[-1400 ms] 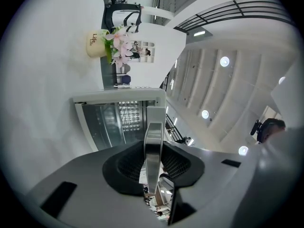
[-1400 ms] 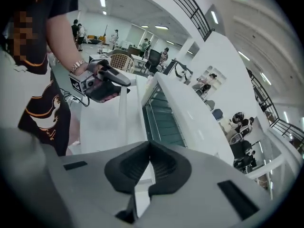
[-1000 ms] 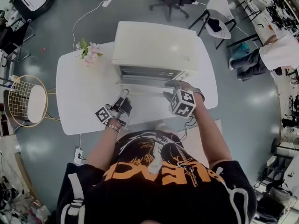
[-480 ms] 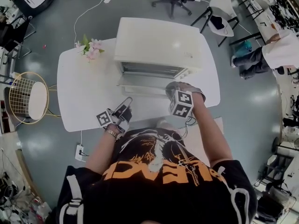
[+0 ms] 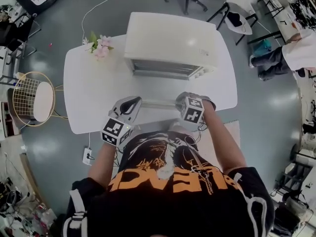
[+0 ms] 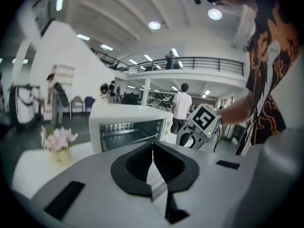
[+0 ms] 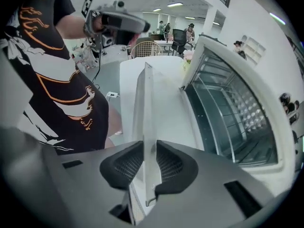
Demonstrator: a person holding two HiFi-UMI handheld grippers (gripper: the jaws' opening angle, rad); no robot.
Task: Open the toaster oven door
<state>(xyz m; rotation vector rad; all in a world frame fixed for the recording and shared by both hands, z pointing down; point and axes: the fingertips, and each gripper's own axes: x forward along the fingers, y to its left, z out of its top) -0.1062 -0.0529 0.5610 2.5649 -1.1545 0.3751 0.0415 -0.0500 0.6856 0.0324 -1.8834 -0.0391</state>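
Observation:
The white toaster oven [image 5: 170, 43] stands at the back of the white table [image 5: 94, 98], its cavity showing in the left gripper view [image 6: 126, 127]. Its door [image 5: 158, 103] hangs down flat toward me, edge-on in the right gripper view [image 7: 142, 108]. My right gripper [image 5: 181, 98] is at the door's right end. Its jaws [image 7: 146, 170] are opening, with the door's front edge between the pads. My left gripper [image 5: 132, 101] hovers at the door's left end. It is shut [image 6: 153, 148] with nothing held.
A small vase of pink flowers [image 5: 100, 46] sits on the table's far left corner. A wire stool [image 5: 32, 100] stands left of the table, a power strip [image 5: 88, 155] lies on the floor, and office chairs [image 5: 237, 21] stand behind.
The door has swung further down toward me with the right gripper on its edge. The left gripper rose from the table to the door's left end and shut.

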